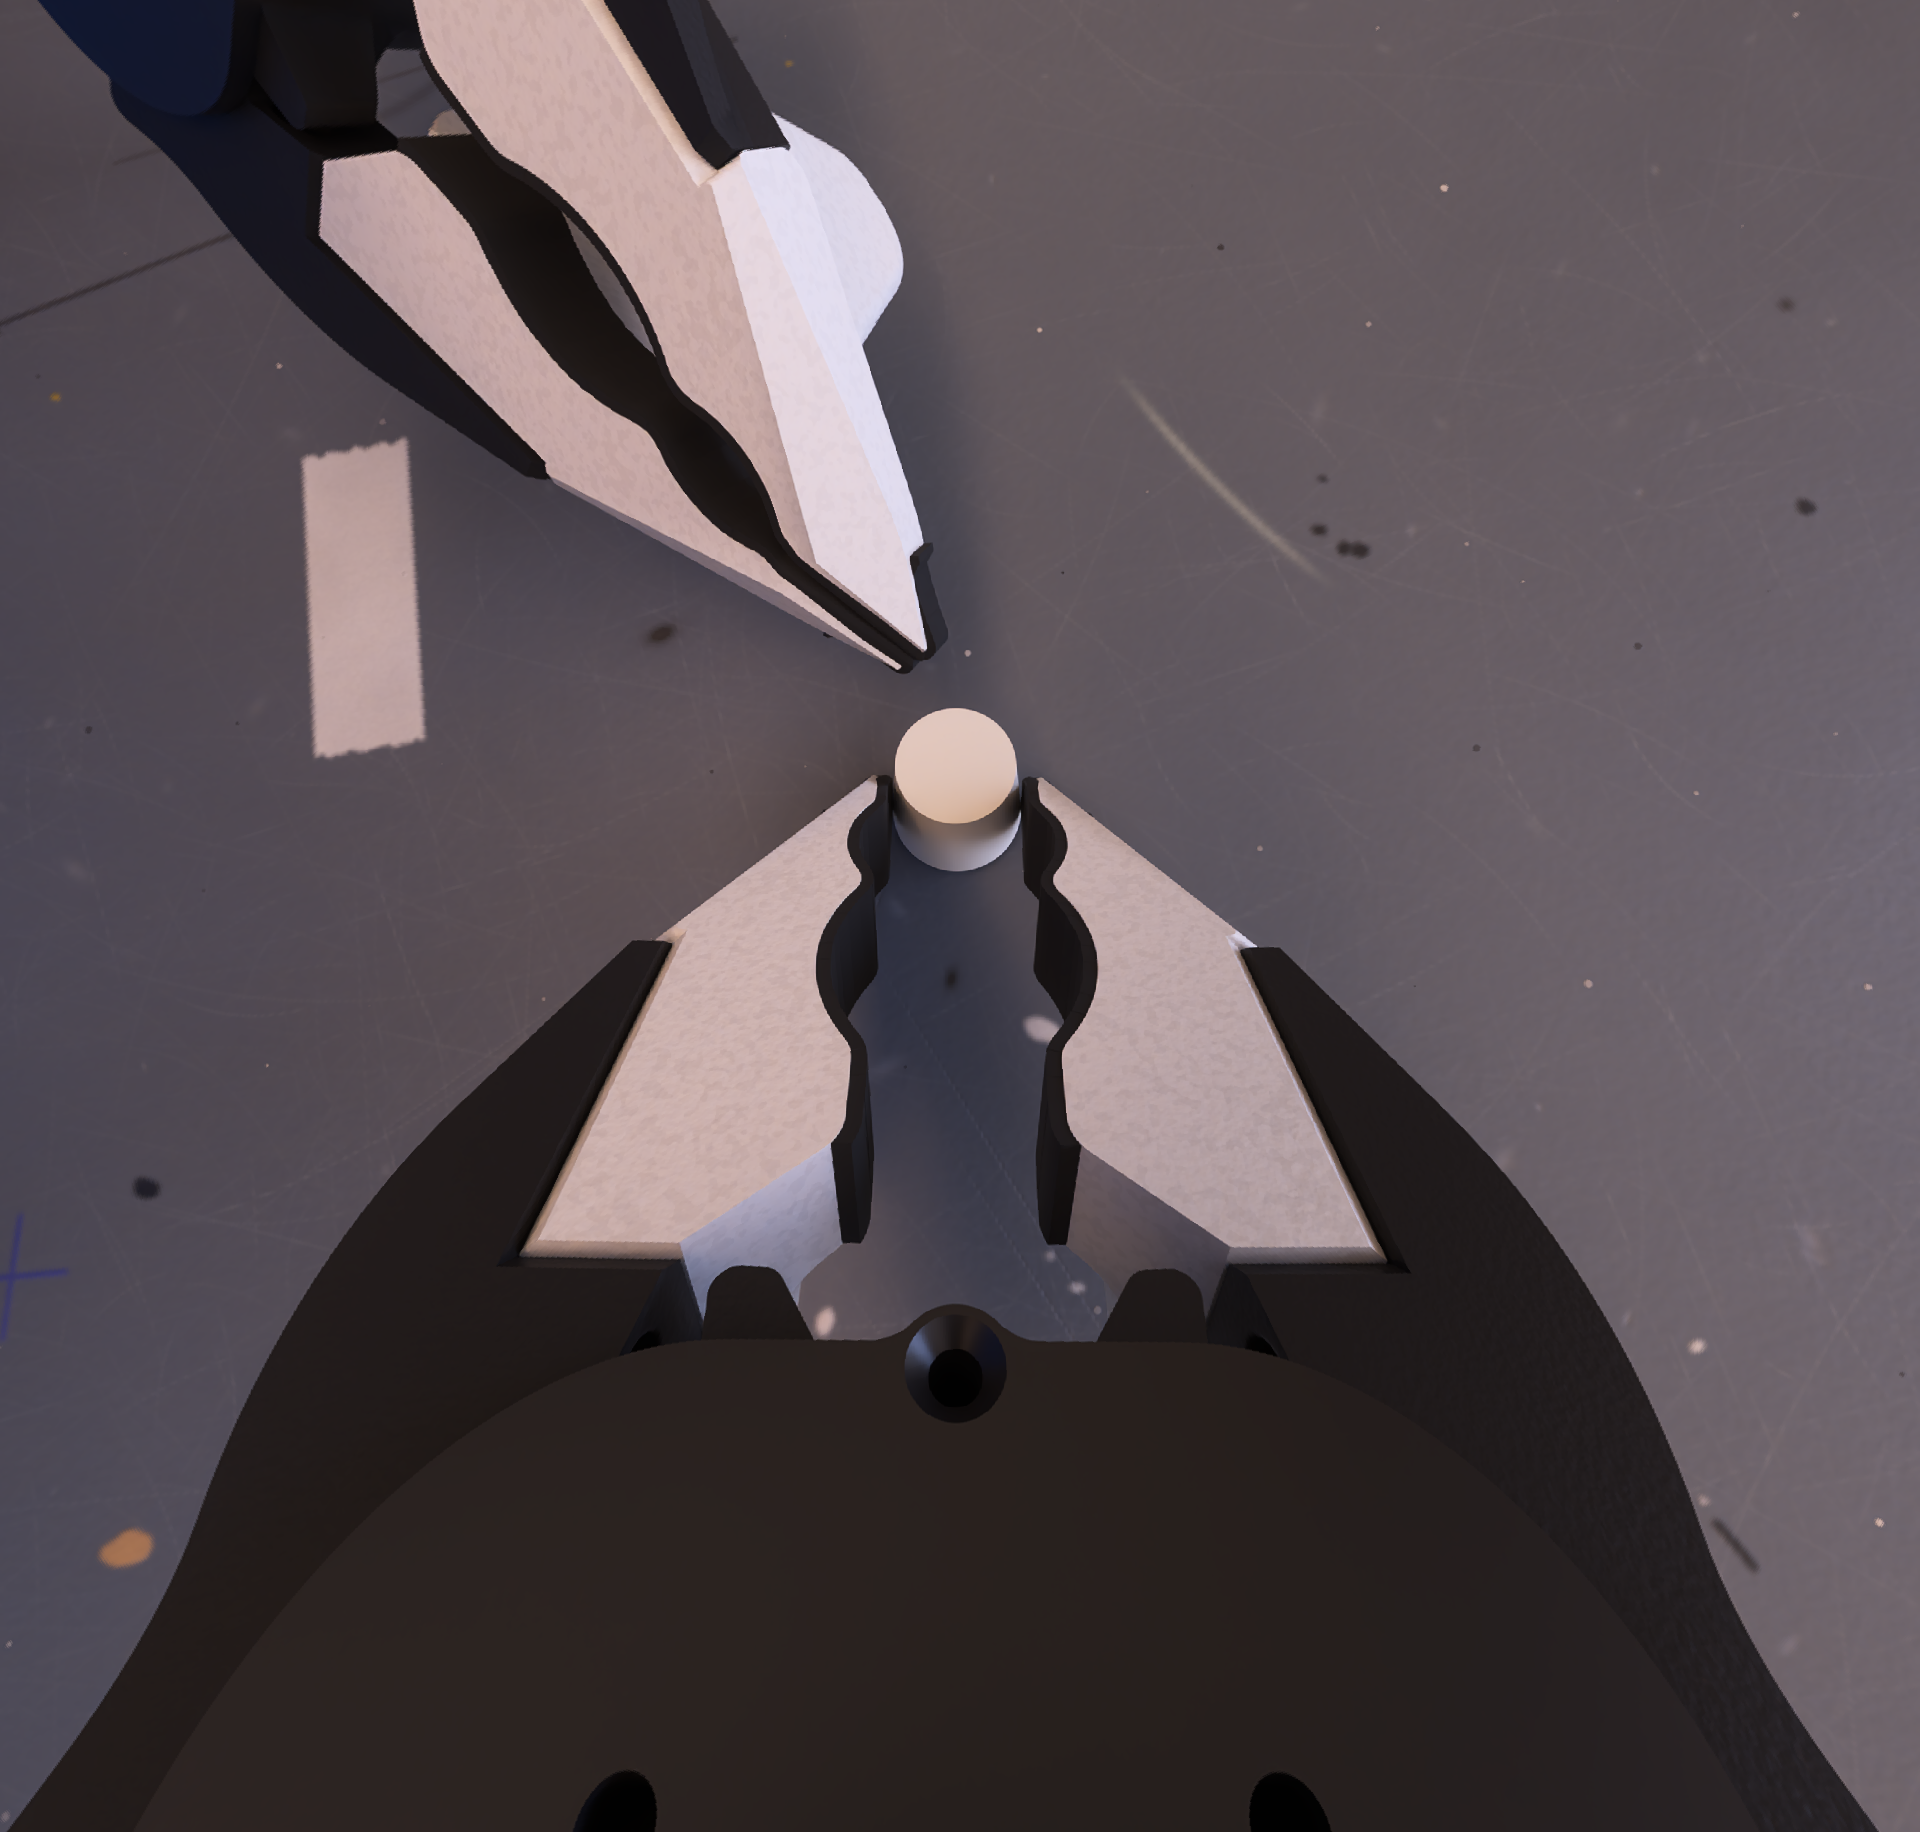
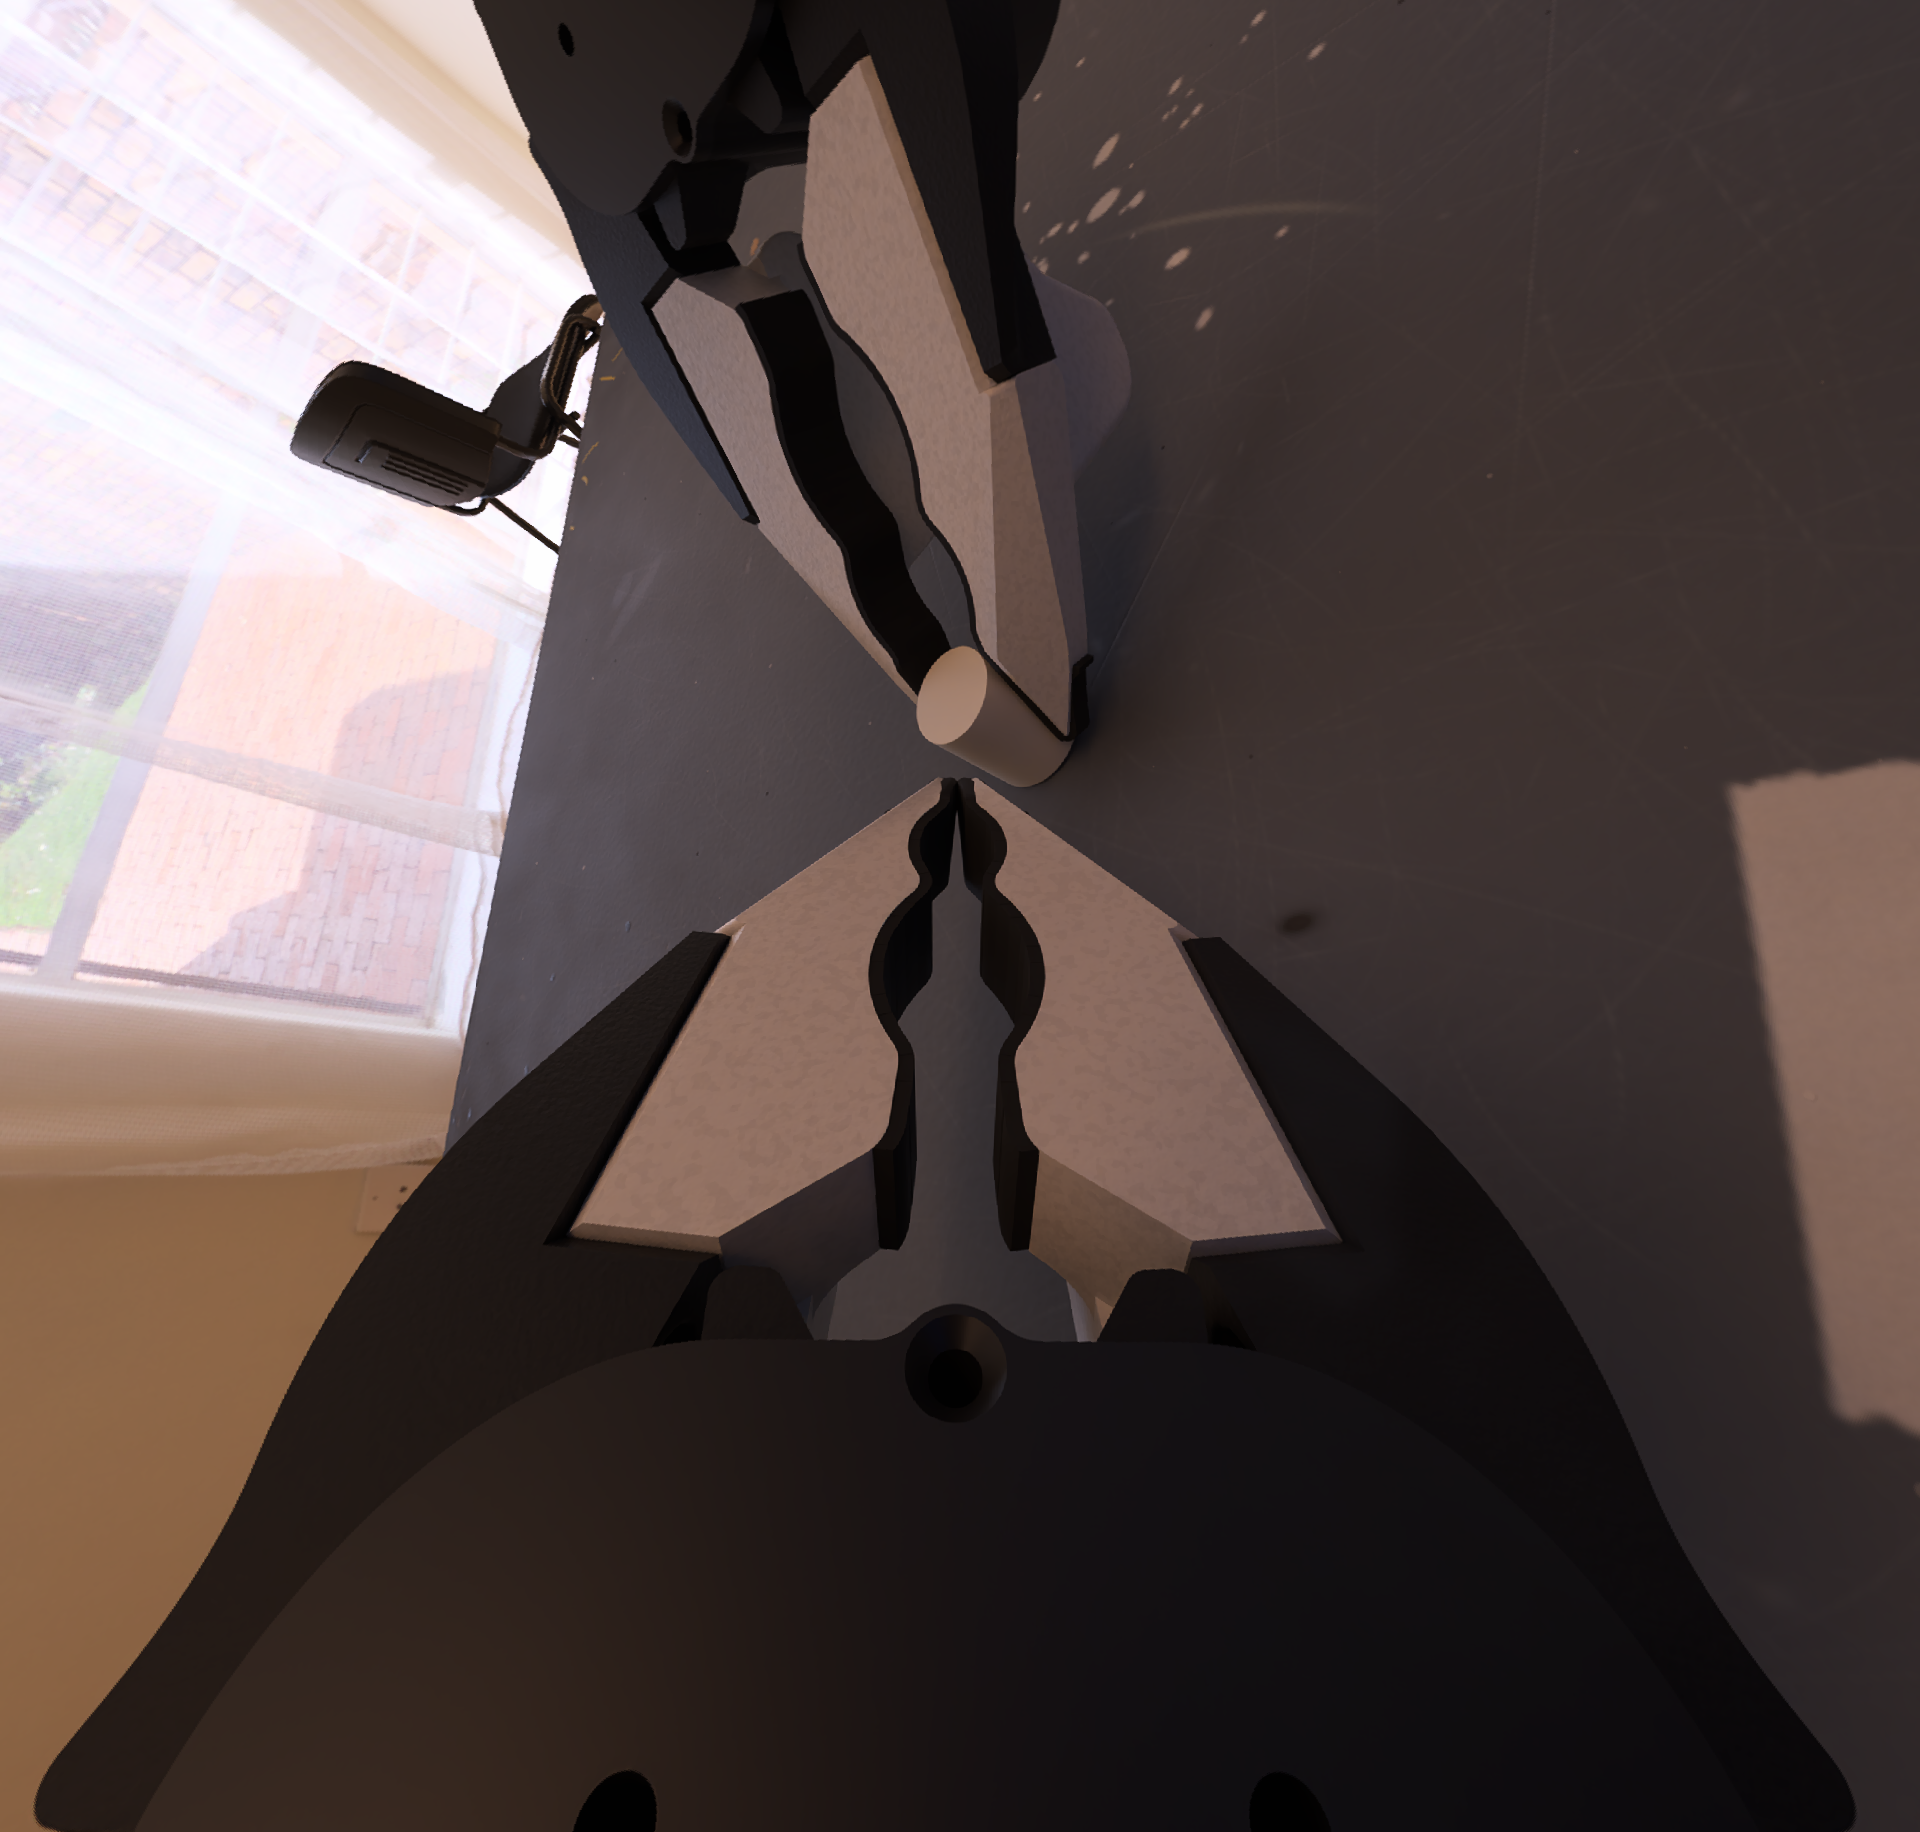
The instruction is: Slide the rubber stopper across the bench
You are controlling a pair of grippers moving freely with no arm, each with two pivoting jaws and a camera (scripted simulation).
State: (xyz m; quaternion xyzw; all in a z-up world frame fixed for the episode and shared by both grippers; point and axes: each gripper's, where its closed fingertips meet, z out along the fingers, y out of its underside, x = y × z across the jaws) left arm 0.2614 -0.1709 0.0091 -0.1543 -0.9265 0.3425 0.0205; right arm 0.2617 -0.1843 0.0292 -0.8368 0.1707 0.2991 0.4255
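Observation:
The rubber stopper [image 1: 954, 759] is a small cream cylinder standing upright on the dark grey bench [image 1: 1455, 847]. My left gripper [image 1: 956, 797] is shut on it, with one fingertip against each side of it, low on the bench. My right gripper [image 2: 956, 793] is shut and empty. Its tips sit just short of the stopper [image 2: 977, 717] on the side away from my left gripper, with a small gap. The right gripper also shows in the left wrist view [image 1: 914, 652], coming in from the upper left and pointing at the stopper.
A pale strip of tape [image 1: 364, 598] lies flat on the bench, left of the stopper; it also shows in the right wrist view [image 2: 1829, 1096]. The bench edge [image 2: 520, 847] runs along a window side, with a black clamped device [image 2: 405, 432] on it.

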